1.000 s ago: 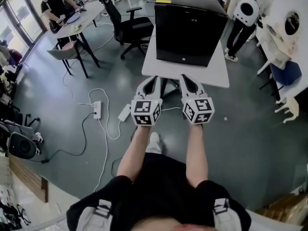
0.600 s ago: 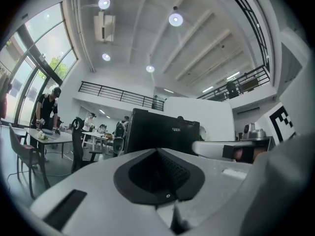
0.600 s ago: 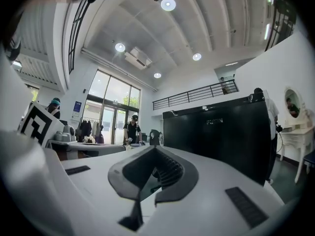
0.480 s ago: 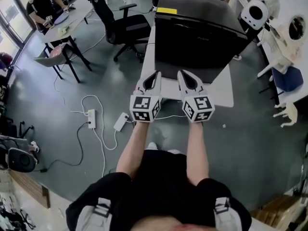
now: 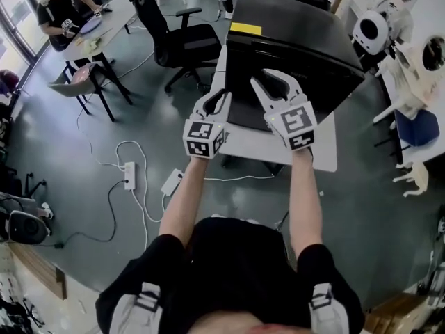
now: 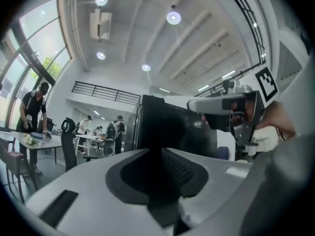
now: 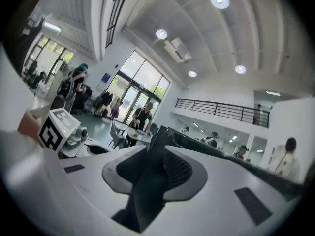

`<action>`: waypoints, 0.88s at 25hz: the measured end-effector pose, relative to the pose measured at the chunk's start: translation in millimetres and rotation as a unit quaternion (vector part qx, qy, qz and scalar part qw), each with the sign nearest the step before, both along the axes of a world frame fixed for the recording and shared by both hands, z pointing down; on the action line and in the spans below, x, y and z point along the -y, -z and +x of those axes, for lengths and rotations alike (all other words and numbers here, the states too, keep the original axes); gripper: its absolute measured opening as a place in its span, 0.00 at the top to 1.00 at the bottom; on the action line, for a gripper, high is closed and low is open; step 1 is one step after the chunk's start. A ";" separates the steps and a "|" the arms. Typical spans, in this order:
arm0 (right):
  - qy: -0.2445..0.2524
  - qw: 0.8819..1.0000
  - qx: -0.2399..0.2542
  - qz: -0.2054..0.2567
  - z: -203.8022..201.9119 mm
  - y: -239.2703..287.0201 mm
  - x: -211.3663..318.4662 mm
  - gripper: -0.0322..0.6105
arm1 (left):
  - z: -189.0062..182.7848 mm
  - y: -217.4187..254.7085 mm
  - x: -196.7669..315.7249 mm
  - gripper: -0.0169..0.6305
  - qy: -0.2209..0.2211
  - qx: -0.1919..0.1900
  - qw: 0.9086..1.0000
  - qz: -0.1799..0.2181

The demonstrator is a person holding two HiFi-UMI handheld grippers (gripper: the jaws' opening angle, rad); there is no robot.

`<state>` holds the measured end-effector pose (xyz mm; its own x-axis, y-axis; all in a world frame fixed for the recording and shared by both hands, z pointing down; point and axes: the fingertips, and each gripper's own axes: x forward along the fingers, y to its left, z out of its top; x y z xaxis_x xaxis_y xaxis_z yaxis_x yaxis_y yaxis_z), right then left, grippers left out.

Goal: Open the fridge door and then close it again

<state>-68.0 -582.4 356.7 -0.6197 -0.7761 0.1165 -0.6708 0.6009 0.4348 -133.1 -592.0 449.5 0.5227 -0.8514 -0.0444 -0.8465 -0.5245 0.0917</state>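
The black fridge (image 5: 306, 44) stands on a white tabletop (image 5: 316, 148), its front face towards the person, with a yellow label (image 5: 246, 28) on the near left corner of its top. The door lies flush against the body, in the closed position. The left claw (image 5: 222, 97) is held level at the fridge's lower left front corner, over the edge of the tabletop. Its jaws have just been opening and stand only slightly apart, and the left gripper view shows nothing between them, with the dark fridge front straight ahead. Contact with the fridge cannot be confirmed. The right claw (image 5: 273, 85) is held higher, in front of the upper part of the fridge face. Its jaws have just been opening and stand wide apart. The right gripper view shows the fridge's dark edge in line with the gap, with no pad seen pressing on it, so nothing is gripped. Both forearms reach forward from the person's body. To the left of the tabletop stand a black office chair (image 5: 189, 44) and a further table, and a white power strip (image 5: 129, 176) lies with its cables on the grey floor (image 5: 76, 152).
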 end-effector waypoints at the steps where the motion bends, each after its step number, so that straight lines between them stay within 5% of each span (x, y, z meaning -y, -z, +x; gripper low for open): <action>1: -0.001 0.999 -0.038 0.007 -1.2 4.0 7.3 0.80 | 2.3 -2.0 8.4 0.85 -0.007 0.011 1.000 -0.003; 9: 0.019 0.971 -0.240 0.010 -11.3 13.4 46.3 0.74 | 12.2 -10.0 61.9 0.63 -0.063 0.054 0.996 -0.012; 14: 0.018 0.952 -0.305 -0.007 -4.7 3.0 60.9 0.74 | 18.2 -7.1 76.9 0.61 -0.090 0.062 0.994 -0.013; 22: 0.017 0.940 -0.340 -0.006 -5.3 -4.9 65.6 0.79 | 17.3 -8.0 75.9 0.61 -0.120 0.048 0.992 -0.006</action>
<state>-73.3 -648.0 361.5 -0.4229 -0.7534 0.5035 -0.2199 0.6243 0.7496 -115.7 -667.9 457.6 0.7112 -0.7025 0.0243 -0.7030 -0.7108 0.0236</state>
